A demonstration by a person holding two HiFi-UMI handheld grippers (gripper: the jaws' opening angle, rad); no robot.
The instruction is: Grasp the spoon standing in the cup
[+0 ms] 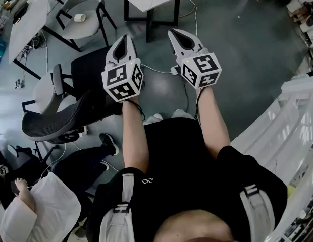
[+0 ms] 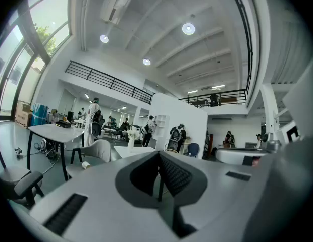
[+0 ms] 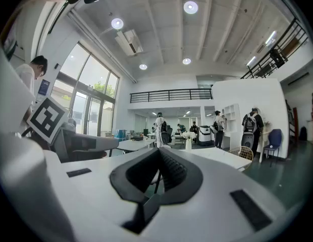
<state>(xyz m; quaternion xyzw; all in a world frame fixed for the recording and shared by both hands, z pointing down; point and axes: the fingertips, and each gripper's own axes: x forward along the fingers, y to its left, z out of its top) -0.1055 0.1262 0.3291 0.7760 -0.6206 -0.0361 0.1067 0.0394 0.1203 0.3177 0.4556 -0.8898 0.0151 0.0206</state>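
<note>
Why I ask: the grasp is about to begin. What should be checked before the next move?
1. Left tool empty: ok, jaws together, nothing between them.
2. Right tool empty: ok, jaws together, nothing held.
3. Jaws open for a grasp: not ok, both are shut.
4. Spoon in view: not ok, no view shows one.
5. Spoon's cup found: cannot tell; only a paper cup shows, on a chair seat, with no spoon visible in it.
</note>
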